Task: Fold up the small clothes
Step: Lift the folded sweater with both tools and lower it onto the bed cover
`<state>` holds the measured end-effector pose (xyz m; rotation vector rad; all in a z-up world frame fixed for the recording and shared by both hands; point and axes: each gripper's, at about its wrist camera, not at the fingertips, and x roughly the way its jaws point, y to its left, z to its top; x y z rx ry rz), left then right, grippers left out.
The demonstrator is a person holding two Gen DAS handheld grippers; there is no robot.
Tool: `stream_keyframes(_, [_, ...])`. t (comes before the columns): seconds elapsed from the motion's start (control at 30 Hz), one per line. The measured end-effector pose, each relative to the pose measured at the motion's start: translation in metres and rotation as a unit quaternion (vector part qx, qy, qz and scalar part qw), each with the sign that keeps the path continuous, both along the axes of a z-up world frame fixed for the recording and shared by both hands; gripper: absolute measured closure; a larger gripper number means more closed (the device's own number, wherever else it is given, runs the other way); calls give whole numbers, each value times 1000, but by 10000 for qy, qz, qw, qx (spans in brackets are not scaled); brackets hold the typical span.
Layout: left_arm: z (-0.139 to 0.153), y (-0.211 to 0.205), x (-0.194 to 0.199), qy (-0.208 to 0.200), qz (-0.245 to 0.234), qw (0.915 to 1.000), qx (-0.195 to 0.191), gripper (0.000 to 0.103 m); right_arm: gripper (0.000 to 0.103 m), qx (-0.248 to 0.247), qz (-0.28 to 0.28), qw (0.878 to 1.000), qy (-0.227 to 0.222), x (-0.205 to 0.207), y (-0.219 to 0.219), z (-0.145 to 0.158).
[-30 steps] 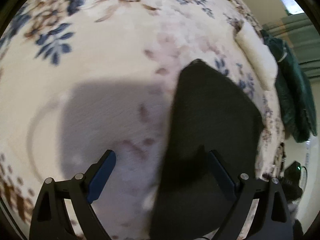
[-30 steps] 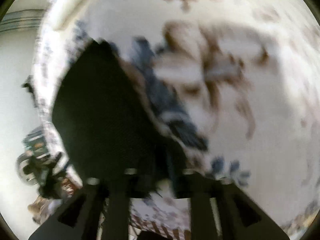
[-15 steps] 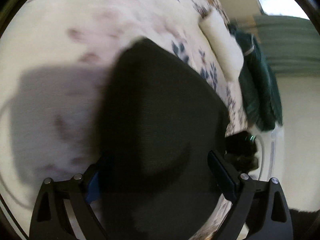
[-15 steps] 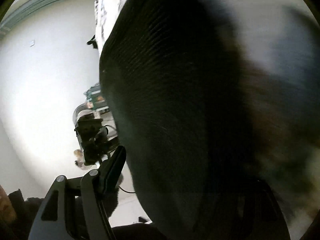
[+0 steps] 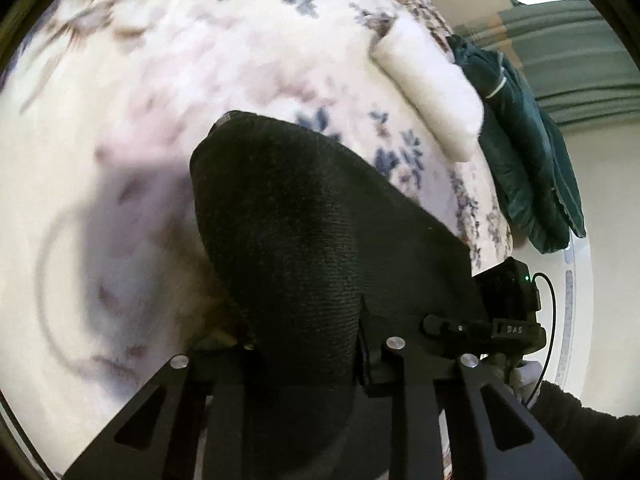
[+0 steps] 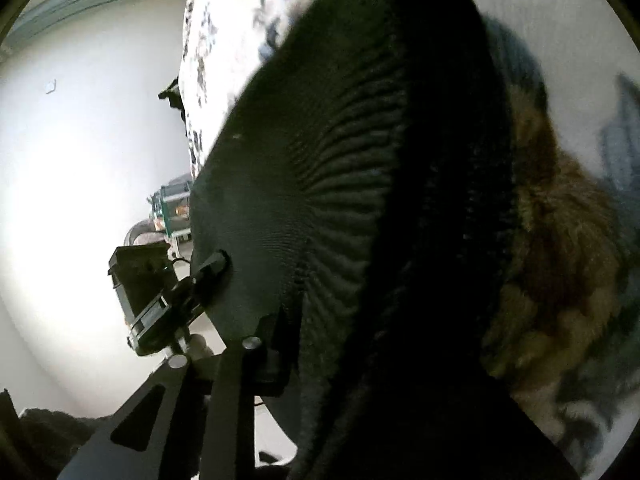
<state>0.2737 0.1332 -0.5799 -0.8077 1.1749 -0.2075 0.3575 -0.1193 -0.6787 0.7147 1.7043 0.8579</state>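
1. Black knit garment (image 5: 304,240) caught between the jaws of the left gripper (image 5: 308,354); jaws closing, nearly pressed together, fabric bunched between them
2. Same black knit garment (image 6: 344,184) between the jaws of the right gripper (image 6: 320,344); jaws closing too, cloth filling the gap, far finger hidden behind the folds
3. Lies draped from both sets of jaws forward over the floral bed cover (image 5: 160,100), far end resting on the bed ahead of the left jaws
4. Long axis running straight away from the left jaws, rounded far end pointing ahead toward the white rolled towel (image 5: 432,92); ribs fanning out from the right jaws
5. Risk: thick, stretchy knit pinched only near one edge, likely to slip out if pulled before the jaws finish closing
6. Risk: uneven pull between the two grips, likely to skew the fold line or bunch the ribbing
7. Risk: two grips close together at the near end, far end liable to drag on the fuzzy cover and fold crooked
8. Dark green coat (image 5: 524,152) beyond and right of the left jaws, well apart, no obstacle
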Motion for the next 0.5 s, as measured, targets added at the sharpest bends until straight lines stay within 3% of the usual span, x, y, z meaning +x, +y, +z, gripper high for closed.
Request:
stream_keyframes(0.17, [34,1,46,-201,-214,9995,63,83,82,157,-394,9989,-184,8,1,34])
stream_keyframes(0.27, [61,-5,94,-459,-441,9979,129,83,82,252,-768,9961,-339,30,-5,62])
stream_keyframes(0.5, [106,-16,226,-1018,-928,9900,307,83,82,200,-1413,9855,-918,123,-15,135])
